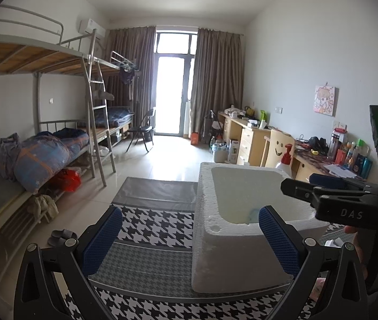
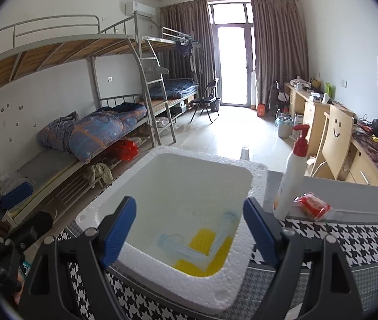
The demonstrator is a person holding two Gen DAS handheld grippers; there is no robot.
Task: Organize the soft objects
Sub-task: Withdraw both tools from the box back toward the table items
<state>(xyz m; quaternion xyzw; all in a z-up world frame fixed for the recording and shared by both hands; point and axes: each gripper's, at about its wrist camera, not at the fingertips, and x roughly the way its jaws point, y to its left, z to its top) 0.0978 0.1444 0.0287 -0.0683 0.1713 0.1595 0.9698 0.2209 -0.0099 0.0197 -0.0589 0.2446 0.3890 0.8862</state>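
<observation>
A white foam box [image 2: 258, 176] stands on a table under a houndstooth cloth [image 2: 349, 237]. At its bottom lie a yellow textured pad [image 2: 205, 237] and a clear blue-tinted packet [image 2: 186, 250] on top of it. My right gripper [image 2: 189, 229] hangs open over the near end of the box, nothing between its blue pads. My left gripper [image 1: 189, 240] is open beside the box's [image 1: 202, 240] left wall, holding nothing. In the left wrist view the right gripper [image 1: 298, 182] reaches over the box rim. A red packet [image 2: 313, 206] lies right of the box.
A white pump bottle [image 2: 290, 181] with a red top stands between box and red packet. Bunk beds [image 1: 55, 154] with bundled quilts line the left wall. A desk and wooden chair [image 2: 338, 133] stand on the right. Slippers [image 1: 61, 236] lie on the floor.
</observation>
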